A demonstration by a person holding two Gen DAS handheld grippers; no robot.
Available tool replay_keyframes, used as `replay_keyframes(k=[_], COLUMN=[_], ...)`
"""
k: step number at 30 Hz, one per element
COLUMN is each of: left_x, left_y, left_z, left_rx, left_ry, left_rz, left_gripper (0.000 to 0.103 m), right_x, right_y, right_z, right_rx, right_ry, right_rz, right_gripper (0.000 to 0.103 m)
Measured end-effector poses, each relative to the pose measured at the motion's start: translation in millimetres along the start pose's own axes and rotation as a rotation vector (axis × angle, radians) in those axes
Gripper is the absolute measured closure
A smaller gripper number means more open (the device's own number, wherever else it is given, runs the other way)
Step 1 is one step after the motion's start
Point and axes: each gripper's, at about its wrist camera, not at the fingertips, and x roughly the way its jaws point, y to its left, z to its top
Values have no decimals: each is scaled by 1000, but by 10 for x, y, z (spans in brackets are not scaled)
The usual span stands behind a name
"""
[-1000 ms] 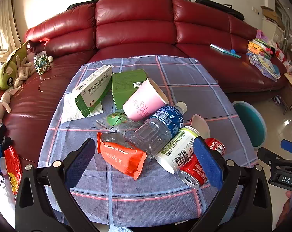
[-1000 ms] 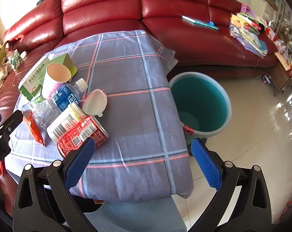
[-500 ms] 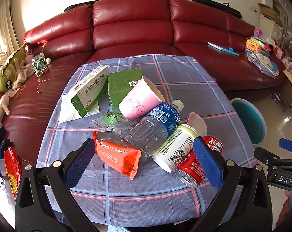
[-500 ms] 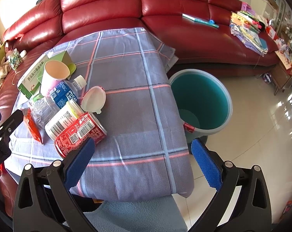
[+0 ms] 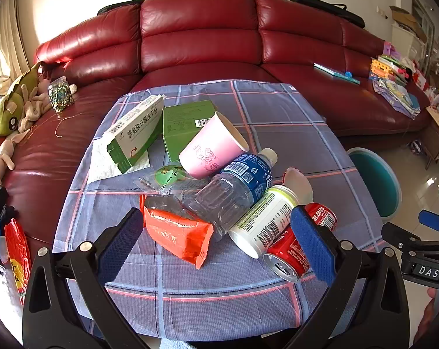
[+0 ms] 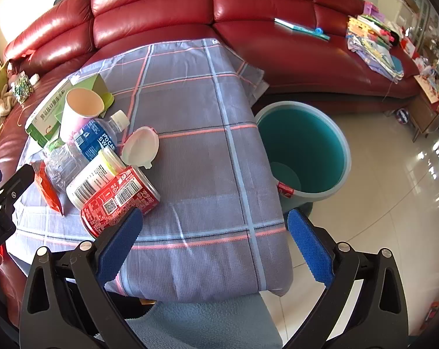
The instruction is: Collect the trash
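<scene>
Trash lies piled on a plaid-clothed table: an orange snack packet, a clear water bottle, a white can, a red cola can, a pink paper cup, two green boxes and a white lid. My left gripper is open, just before the packet and cans. My right gripper is open over the table's near right edge; the cola can lies by its left finger. A teal trash bin stands on the floor right of the table.
A red leather sofa wraps behind the table, with plush toys and a jar on its left and books and papers on its right. Tiled floor lies right of the bin.
Both grippers have drawn back slightly and risen; the trash pile sits a little lower and closer in view. Both stay open. Nothing on the table has moved.
</scene>
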Motion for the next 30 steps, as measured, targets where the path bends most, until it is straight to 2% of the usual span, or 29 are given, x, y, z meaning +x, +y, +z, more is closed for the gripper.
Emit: replay_keyframes(k=[30], left_x=[83], left_y=[117], left_z=[-44], left_rx=[-23], left_ry=[13], left_rz=[-5], left_gripper=[6], right_x=[70], right_y=[95], right_z=[1], right_rx=[-20], right_ry=[28], right_rz=[-4], right_gripper=[4])
